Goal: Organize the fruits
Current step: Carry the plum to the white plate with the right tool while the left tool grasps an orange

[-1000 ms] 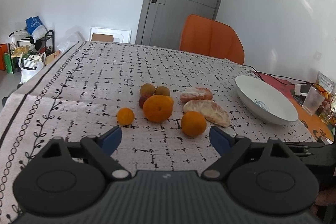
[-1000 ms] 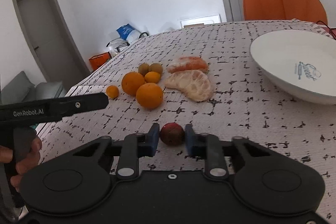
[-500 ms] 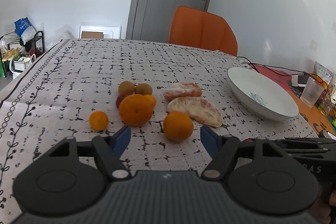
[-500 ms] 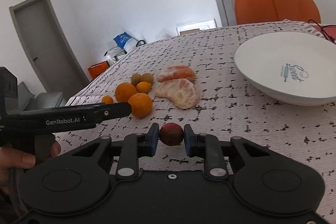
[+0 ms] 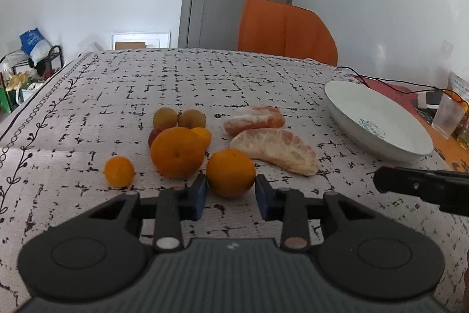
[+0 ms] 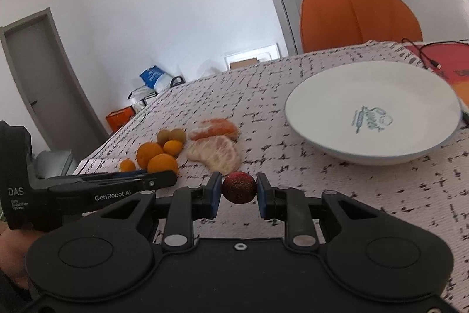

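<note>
Orange fruit crowds the middle of the patterned cloth on the surface (image 5: 234, 84). The left gripper (image 5: 231, 191) sits low w/ its blue fingers (image 5: 198, 195) either side of the nearest orange (image 5: 231, 172); the pads look to be touching or just shy of its skin, can't tell if they actually grip. Just left of it: a bigger orange (image 5: 177, 151), and a small mandarin (image 5: 119, 171) further left. Behind those, two brownish round fruits (image 5: 178, 117) side by side. To the right lie two peeled citrus pieces (image 5: 272, 141), one behind the other.

The right gripper (image 6: 239, 189) has its fingers clamped on a small dark red fruit (image 6: 239, 187), held above the cloth, near the peeled pieces. White bowl (image 6: 337, 145) stands well right of the fruit group, printed logo inside, nothing else seen in it. Orange chair (image 5: 285, 31) behind the far edge.
</note>
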### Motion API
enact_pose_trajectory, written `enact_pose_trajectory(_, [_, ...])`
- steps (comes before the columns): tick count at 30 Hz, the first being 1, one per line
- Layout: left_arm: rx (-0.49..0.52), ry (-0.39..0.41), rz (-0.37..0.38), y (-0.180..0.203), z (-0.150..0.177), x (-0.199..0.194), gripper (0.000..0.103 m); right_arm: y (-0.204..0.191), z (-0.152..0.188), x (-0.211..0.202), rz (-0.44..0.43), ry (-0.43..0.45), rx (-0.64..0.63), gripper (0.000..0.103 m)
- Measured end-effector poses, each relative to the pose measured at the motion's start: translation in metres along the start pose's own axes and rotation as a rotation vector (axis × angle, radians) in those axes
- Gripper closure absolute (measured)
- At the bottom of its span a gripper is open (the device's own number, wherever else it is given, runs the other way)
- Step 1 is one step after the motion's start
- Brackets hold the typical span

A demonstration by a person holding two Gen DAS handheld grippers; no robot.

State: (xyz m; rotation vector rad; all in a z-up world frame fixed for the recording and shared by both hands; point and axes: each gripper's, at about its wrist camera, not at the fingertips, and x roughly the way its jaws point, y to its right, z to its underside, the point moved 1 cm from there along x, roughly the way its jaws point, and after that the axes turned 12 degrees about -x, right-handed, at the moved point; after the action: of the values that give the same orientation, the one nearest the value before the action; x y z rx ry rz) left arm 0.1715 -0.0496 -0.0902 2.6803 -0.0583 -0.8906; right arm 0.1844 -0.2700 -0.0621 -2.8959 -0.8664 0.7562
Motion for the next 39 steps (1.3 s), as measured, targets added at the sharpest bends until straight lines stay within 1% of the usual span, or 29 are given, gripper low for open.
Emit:
enact_pose_trajectory(8, [0.028, 0.027, 0.042, 0.018, -0.004, -0.009, 0.071, 0.014, -0.005, -0.013, 0.027, 0.050, 0.024, 0.079])
enact_pose_trajectory(9, [0.035, 0.030, 0.049, 0.021, -0.005, -0.010, 0.072, 0.016, -0.005, -0.015, 0.031, 0.056, 0.025, 0.079])
enact_pose_trajectory(10, [0.039, 0.032, 0.055, 0.024, -0.006, -0.011, 0.079, 0.017, -0.006, -0.017, 0.034, 0.062, 0.027, 0.079])
enact_pose_trajectory(14, [0.056, 0.044, 0.087, 0.036, -0.011, -0.014, 0.083, 0.025, -0.009, -0.022, 0.047, 0.083, 0.034, 0.079])
enact_pose_trajectory(16, [0.074, 0.040, 0.078, 0.042, -0.011, -0.011, 0.084, 0.028, -0.009, -0.023, 0.052, 0.088, 0.037, 0.079])
enact_pose_trajectory(22, [0.057, -0.002, 0.044, 0.042, -0.006, 0.000, 0.083, 0.034, -0.006, -0.028, 0.057, 0.093, 0.043, 0.079])
enact_pose_trajectory(26, [0.063, -0.004, 0.033, 0.042, -0.006, -0.001, 0.077, 0.036, -0.005, -0.032, 0.059, 0.100, 0.045, 0.079])
enact_pose_trajectory(29, [0.068, 0.005, 0.008, 0.042, -0.007, -0.003, 0.063, 0.037, -0.005, -0.034, 0.062, 0.105, 0.051, 0.079])
enact_pose_trajectory(30, [0.064, 0.008, 0.008, 0.041, -0.007, -0.004, 0.055, 0.038, -0.006, -0.035, 0.065, 0.109, 0.052, 0.079])
enact_pose_trajectory(31, [0.062, 0.011, 0.010, 0.040, -0.007, -0.005, 0.051, 0.038, -0.006, -0.037, 0.068, 0.114, 0.051, 0.079])
enact_pose_trajectory(34, [0.067, 0.006, -0.001, 0.039, -0.004, -0.006, 0.050, 0.043, -0.009, -0.037, 0.085, 0.124, 0.048, 0.079])
enact_pose_trajectory(39, [0.057, -0.041, 0.000, 0.035, 0.004, -0.002, 0.050, 0.052, -0.011, -0.037, 0.110, 0.128, 0.060, 0.079])
